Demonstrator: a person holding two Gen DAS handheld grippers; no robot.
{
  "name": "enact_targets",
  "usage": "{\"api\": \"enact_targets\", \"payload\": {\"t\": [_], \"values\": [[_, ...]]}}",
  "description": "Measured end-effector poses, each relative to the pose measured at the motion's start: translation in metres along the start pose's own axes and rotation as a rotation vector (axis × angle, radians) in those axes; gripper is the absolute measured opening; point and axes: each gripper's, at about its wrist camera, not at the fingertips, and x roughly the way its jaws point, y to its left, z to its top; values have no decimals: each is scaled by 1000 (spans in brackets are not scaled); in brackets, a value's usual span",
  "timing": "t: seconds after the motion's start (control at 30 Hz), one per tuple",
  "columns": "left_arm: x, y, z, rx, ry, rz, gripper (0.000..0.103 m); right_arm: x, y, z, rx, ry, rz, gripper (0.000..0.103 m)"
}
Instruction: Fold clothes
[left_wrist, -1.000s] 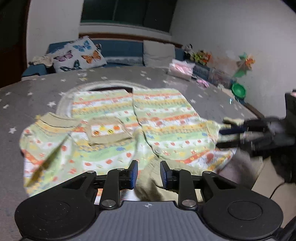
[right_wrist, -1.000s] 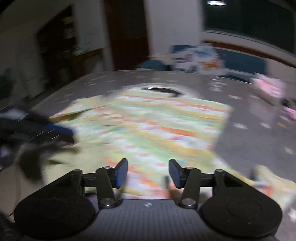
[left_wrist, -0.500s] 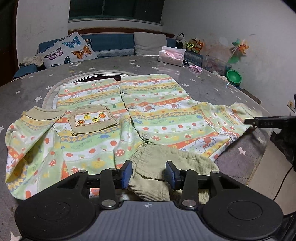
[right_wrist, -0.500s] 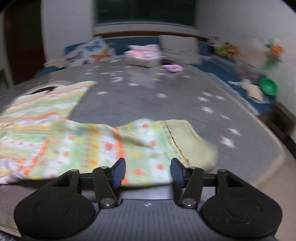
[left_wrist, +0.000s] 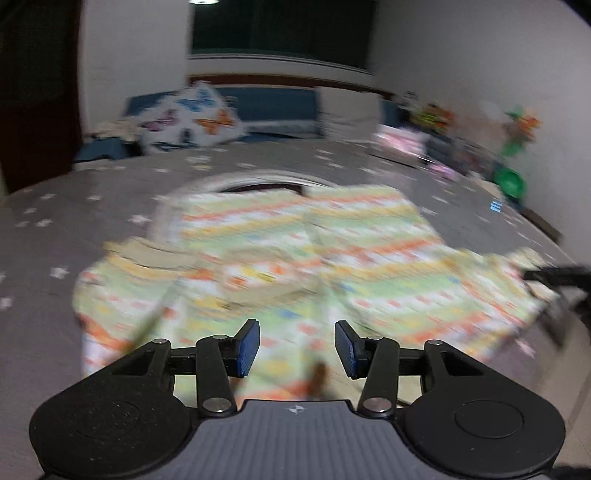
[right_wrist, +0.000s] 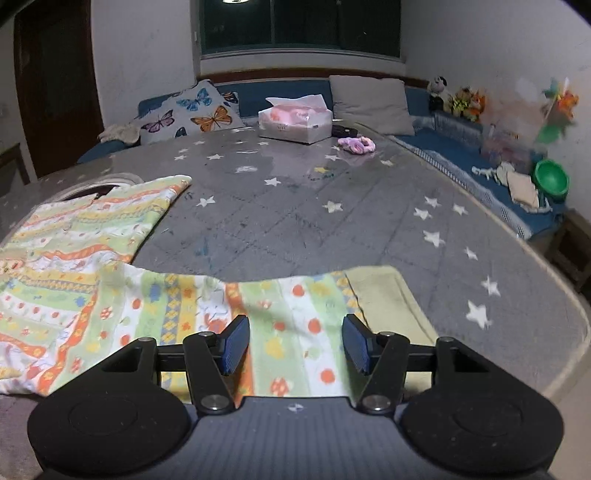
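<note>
We see a striped shirt (left_wrist: 295, 258) spread flat on the star-print table (right_wrist: 332, 206), front up, collar end toward us. Left view is motion-blurred, so shirt detail there is rough.

Left gripper (left_wrist: 297, 345) is released, jaws wide apart, nothing between them, hovering above the shirt's near edge around the middle. Right gripper (right_wrist: 295, 341) is also released, jaws spread, with the right sleeve (right_wrist: 288, 310) directly under and just ahead of it. We can't tell if the pads touch the cloth.

The sleeve's long axis runs sideways across the right view, its plain cuff (right_wrist: 384, 299) pointing right, toward the table edge. The shirt body lies to the left of that gripper. So the right gripper is the nearer one for the sleeve; the likely next move is pinching it near the cuff and carrying it left over the body.

Tissue box (right_wrist: 293, 123) sits well away, out of the path.
</note>
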Motion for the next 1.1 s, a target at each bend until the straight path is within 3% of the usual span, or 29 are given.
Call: {"api": "enact_targets", "payload": {"t": [0.13, 0.23, 0.53, 0.63, 0.8, 1.1], "values": [[17, 25, 16, -25, -6, 132, 48, 12, -2, 8, -12, -11, -7, 60], [34, 40, 25, -18, 6, 190, 48, 22, -4, 15, -17, -18, -8, 60], [72, 52, 38, -19, 60, 168, 47, 52, -2, 35, -32, -41, 9, 62], [76, 56, 37, -28, 65, 153, 38, 58, -2, 40, -39, -45, 19, 62], [67, 68, 34, -73, 36, 134, 10, 68, 0, 45, -38, -55, 25, 64], [-9, 122, 15, -293, -134, 287, 7, 69, 2, 43, -27, -64, 10, 65]]}}
